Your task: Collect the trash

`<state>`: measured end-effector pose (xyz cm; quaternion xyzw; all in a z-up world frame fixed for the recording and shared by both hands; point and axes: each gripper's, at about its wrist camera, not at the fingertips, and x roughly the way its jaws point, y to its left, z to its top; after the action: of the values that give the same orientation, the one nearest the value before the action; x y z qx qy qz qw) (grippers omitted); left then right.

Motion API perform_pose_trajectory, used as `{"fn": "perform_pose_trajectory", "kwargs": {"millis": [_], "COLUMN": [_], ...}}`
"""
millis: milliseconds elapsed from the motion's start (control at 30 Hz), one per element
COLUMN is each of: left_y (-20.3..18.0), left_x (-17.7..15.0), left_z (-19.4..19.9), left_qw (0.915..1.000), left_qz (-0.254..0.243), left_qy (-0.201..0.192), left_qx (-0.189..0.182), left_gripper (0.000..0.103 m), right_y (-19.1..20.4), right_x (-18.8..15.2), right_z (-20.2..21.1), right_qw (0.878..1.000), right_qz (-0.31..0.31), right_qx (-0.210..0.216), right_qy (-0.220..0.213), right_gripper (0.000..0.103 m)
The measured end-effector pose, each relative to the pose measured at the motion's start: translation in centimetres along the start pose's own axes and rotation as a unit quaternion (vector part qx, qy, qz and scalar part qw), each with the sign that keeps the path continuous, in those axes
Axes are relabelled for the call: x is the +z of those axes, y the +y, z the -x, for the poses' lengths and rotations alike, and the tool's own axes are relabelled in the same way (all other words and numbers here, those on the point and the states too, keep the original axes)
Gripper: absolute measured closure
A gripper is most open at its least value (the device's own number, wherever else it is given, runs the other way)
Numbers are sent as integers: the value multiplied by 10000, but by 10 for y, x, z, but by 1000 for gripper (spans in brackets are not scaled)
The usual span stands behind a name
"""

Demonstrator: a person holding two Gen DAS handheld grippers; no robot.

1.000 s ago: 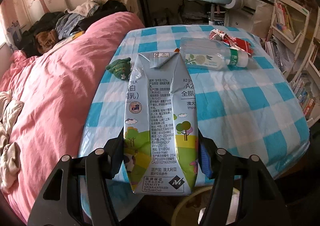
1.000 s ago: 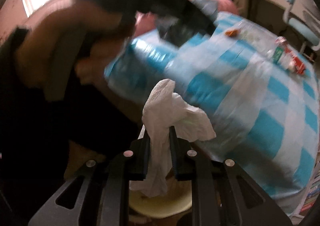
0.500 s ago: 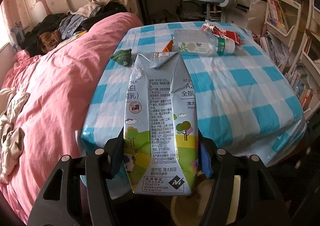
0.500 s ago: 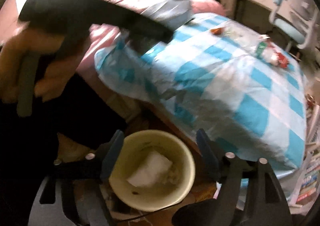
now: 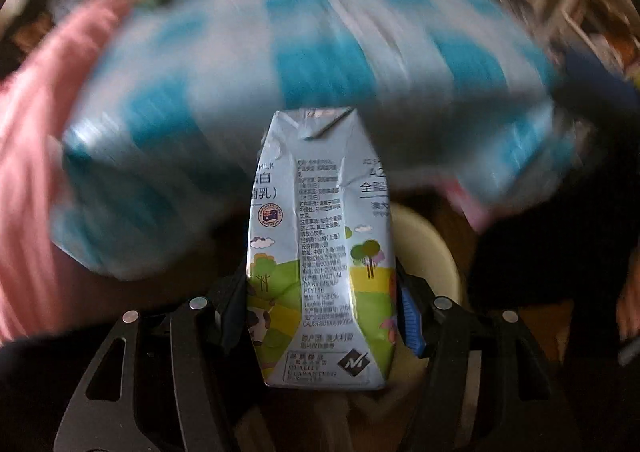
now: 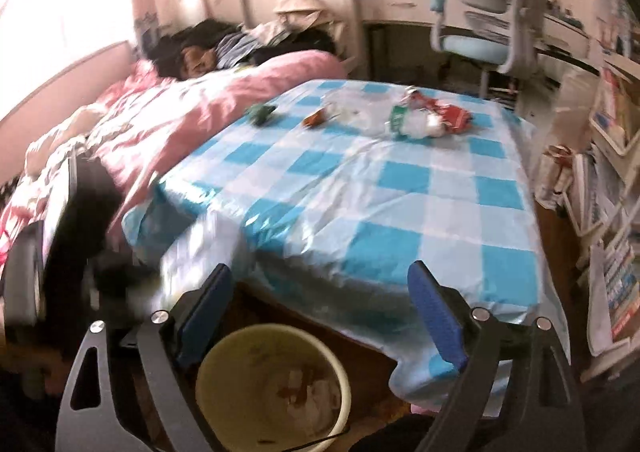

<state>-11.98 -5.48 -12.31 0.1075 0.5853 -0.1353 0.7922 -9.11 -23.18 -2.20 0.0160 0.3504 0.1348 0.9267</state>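
My left gripper [image 5: 320, 308] is shut on a crumpled milk carton [image 5: 320, 248] and points steeply down, with the cream trash bin [image 5: 430, 252] showing behind the carton. My right gripper [image 6: 320, 304] has its jaws opening wide with nothing between them, above the same trash bin [image 6: 272, 388], which has white tissue in it. On the checked table [image 6: 360, 188] at the far side lie a clear plastic bottle [image 6: 360, 112], a red wrapper [image 6: 444, 112], an orange scrap [image 6: 316, 118] and a small green object [image 6: 262, 112].
A bed with a pink duvet [image 6: 192, 112] runs along the table's left side. A blue desk chair [image 6: 480, 28] stands beyond the table, and bookshelves [image 6: 612, 188] line the right. The left wrist view is heavily blurred.
The right gripper opened and let the white tissue fall into the bin, then lifted to face the table. The left gripper swung down with the carton, from over the table toward the bin.
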Motion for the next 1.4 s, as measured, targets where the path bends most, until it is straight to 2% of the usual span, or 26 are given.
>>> {"fn": "perform_pose_trajectory", "kwargs": {"millis": [67, 167, 233, 333, 433, 600, 800, 1000, 1400], "left_y": [-10, -13, -3, 17, 45, 68, 68, 61, 61], "left_x": [-10, -14, -12, -8, -6, -2, -1, 3, 16], "left_z": [-4, -1, 3, 9, 28, 50, 65, 79, 92], "left_qw": [9997, 9995, 9997, 9982, 9900, 9727, 9625, 9564, 9541], "left_qz": [-200, -256, -29, 473, 1186, 1785, 1741, 1507, 1340], "left_qy": [148, 103, 8, -169, -662, -1297, -1729, -2038, -2222], "left_qx": [60, 171, 240, 314, 389, 715, 1160, 1450, 1495], "left_gripper": [44, 31, 24, 24, 21, 17, 15, 10, 8], "right_y": [-3, -4, 1, 7, 10, 18, 33, 42, 65], "right_x": [0, -1, -1, -3, -5, -7, -9, -11, -4], "right_z": [-2, -3, -4, -4, -7, -14, -20, -22, -34], "right_qw": [10000, 9999, 9999, 9995, 9989, 9976, 9950, 9935, 9918], "right_qz": [-64, -39, 65, 240, 353, 547, 876, 1037, 1237], "right_qx": [-47, -86, -121, -211, -300, -385, -424, -429, -305], "right_qy": [-12, 34, 56, 49, 79, 183, 242, 195, 46], "right_gripper": [16, 16, 15, 14, 14, 13, 12, 11, 9]}}
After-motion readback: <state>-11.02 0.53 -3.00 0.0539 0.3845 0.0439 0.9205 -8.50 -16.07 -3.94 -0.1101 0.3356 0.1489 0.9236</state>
